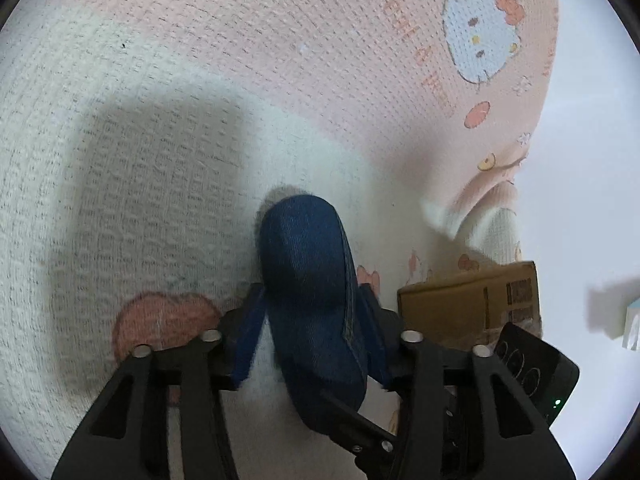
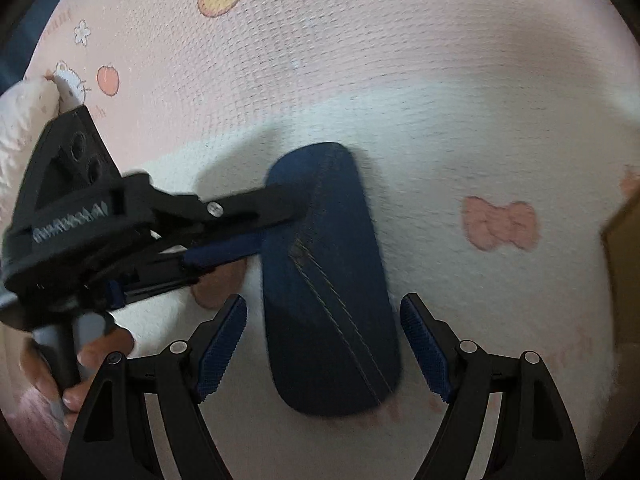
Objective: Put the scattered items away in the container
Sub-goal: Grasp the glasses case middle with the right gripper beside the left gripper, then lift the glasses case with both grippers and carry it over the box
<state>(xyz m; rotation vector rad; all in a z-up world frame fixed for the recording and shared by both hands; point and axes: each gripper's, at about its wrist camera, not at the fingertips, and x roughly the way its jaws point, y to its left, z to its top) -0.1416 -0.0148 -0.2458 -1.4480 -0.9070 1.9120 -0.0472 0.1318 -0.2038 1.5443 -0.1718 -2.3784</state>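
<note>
A dark blue denim case sits between the fingers of my left gripper, which is shut on it and holds it just above a pink and white cartoon blanket. In the right wrist view the same case lies lengthwise, with my left gripper clamping its far left side. My right gripper is open, its blue pads on either side of the case's near end, not touching it. A brown cardboard box stands to the right.
The blanket covers the whole surface and bunches at the right. The cardboard box's edge also shows at the right of the right wrist view. A white surface with a small pale object lies beyond the blanket.
</note>
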